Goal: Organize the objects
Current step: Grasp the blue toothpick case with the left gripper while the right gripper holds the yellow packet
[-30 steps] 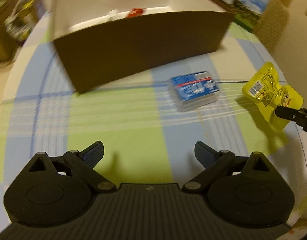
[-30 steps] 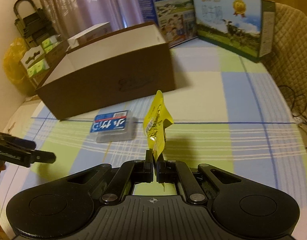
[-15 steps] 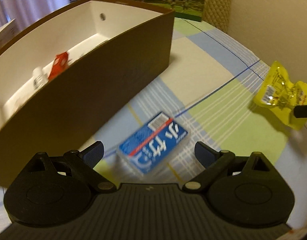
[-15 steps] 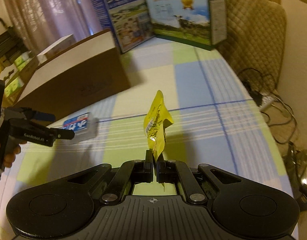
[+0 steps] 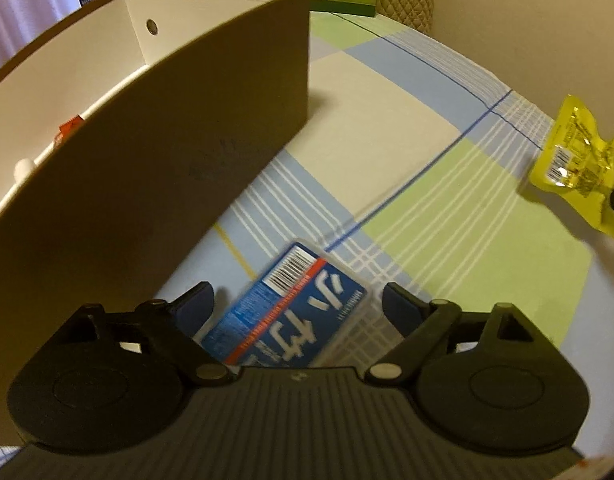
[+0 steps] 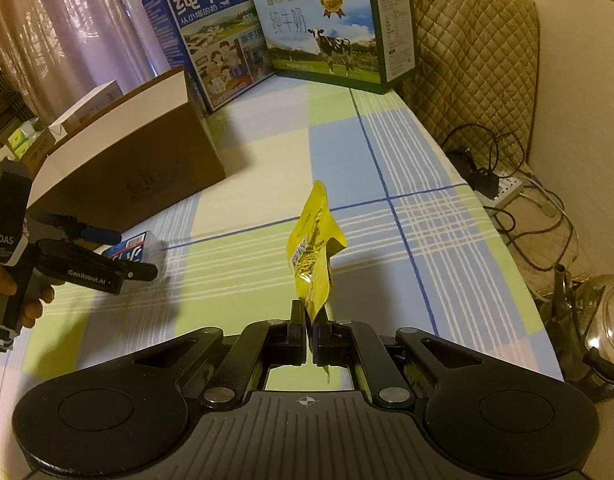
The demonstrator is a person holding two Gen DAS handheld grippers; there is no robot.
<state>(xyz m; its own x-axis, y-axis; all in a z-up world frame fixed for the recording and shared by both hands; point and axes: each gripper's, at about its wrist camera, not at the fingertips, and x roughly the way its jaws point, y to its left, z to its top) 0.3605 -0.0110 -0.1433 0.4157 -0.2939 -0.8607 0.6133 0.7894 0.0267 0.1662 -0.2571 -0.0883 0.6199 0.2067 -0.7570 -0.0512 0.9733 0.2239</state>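
A blue tissue pack (image 5: pixel 291 320) with white lettering lies flat on the checked tablecloth (image 5: pixel 447 240), just in front of the brown box (image 5: pixel 187 140). My left gripper (image 5: pixel 297 300) hangs over the pack, one finger on each side. Its jaws are closing, with gaps still showing beside the pack. In the right wrist view the left gripper (image 6: pixel 136 253), held by a hand, straddles the pack (image 6: pixel 145 242). My right gripper (image 6: pixel 310 320) is shut on the bottom edge of a yellow snack pouch (image 6: pixel 313 252), held upright above the cloth. The pouch (image 5: pixel 575 160) also shows at far right.
The brown box (image 6: pixel 139 168) is open-topped with a white inside, holding a red item (image 5: pixel 69 128) and a white one (image 5: pixel 25 168). Two milk cartons (image 6: pixel 215 40) (image 6: pixel 331 32) stand at the far end. A quilted chair (image 6: pixel 475 60), floor cables (image 6: pixel 503 188) and a kettle (image 6: pixel 611 320) lie beyond the right edge.
My left gripper has swung in and dropped over the blue pack, which now sits between its narrowing fingers. The right gripper has turned rightward with the pouch still pinched.
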